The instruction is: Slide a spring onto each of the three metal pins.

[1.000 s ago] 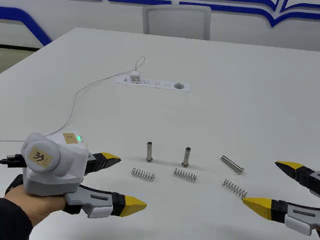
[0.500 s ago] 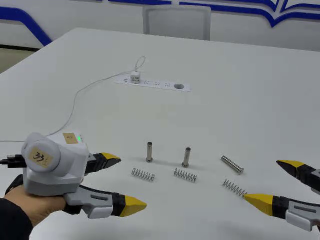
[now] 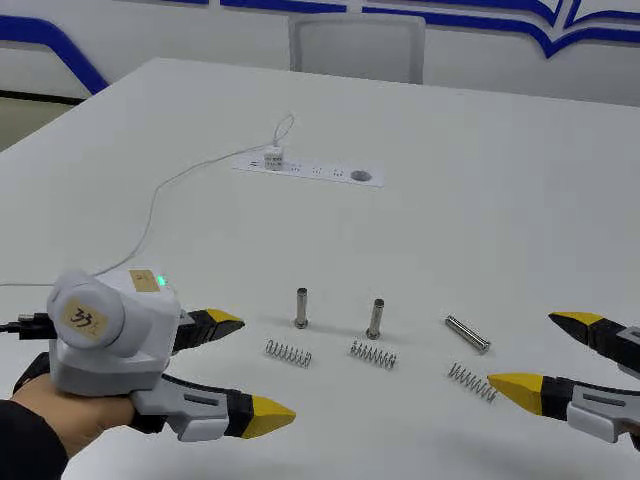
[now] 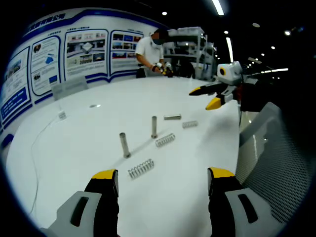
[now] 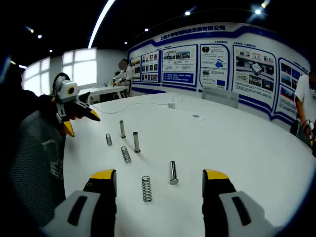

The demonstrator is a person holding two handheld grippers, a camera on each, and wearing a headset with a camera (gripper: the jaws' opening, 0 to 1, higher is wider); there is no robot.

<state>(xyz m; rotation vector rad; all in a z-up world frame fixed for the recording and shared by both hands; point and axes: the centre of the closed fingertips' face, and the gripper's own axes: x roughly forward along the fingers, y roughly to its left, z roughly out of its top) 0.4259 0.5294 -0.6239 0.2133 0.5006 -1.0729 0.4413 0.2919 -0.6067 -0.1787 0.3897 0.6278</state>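
White desk [image 3: 480, 150] bore three steel pins [image 3: 376, 318], two upright, one lying flat, each with a coiled wire spring [image 3: 373, 354] beside it. My left claw [image 3: 262, 366] and right claw [image 3: 528, 350] hung open and empty, seemingly clear of the desk.

white table [image 3: 500, 150], grey chair [image 3: 356, 45], blue-striped wall [image 3: 150, 25]

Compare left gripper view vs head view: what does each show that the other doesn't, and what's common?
Left gripper view adds: a person in a white shirt beyond the table, wall posters, and what looks like a mesh chair back.
Head view adds: the left gripper with its grey housing, label and green light, and the hand holding it.
Both: two upright pins, a pin lying flat, three loose springs, the open right gripper, the white cable.
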